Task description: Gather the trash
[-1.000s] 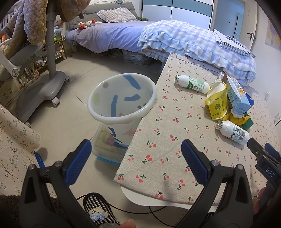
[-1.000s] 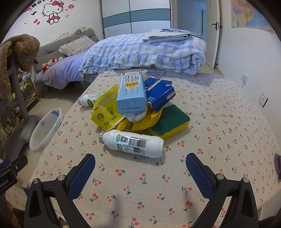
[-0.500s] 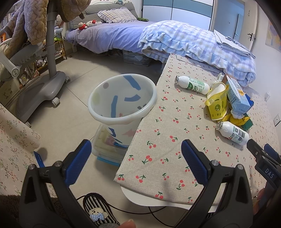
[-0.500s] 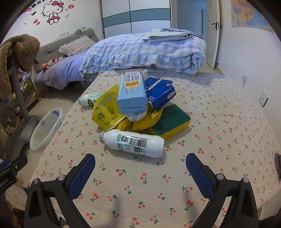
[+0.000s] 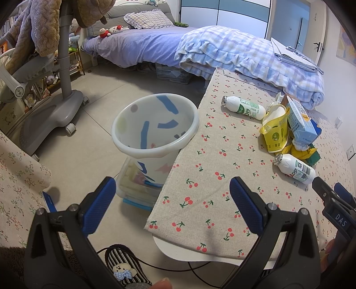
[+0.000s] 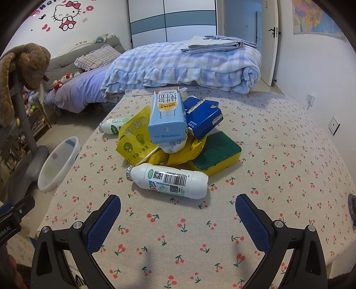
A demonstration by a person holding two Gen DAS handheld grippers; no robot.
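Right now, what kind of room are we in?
Most likely a child's bedroom: a bed with a checked ruffled quilt, a cartoon cat sticker on the wall, and soft toys on the bed.

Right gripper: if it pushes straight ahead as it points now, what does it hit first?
Most likely the white bottle lying on its side, nearest in the open right gripper's path. Behind it sit the sponge and the blue milk carton. Depth is a guess through the fisheye.
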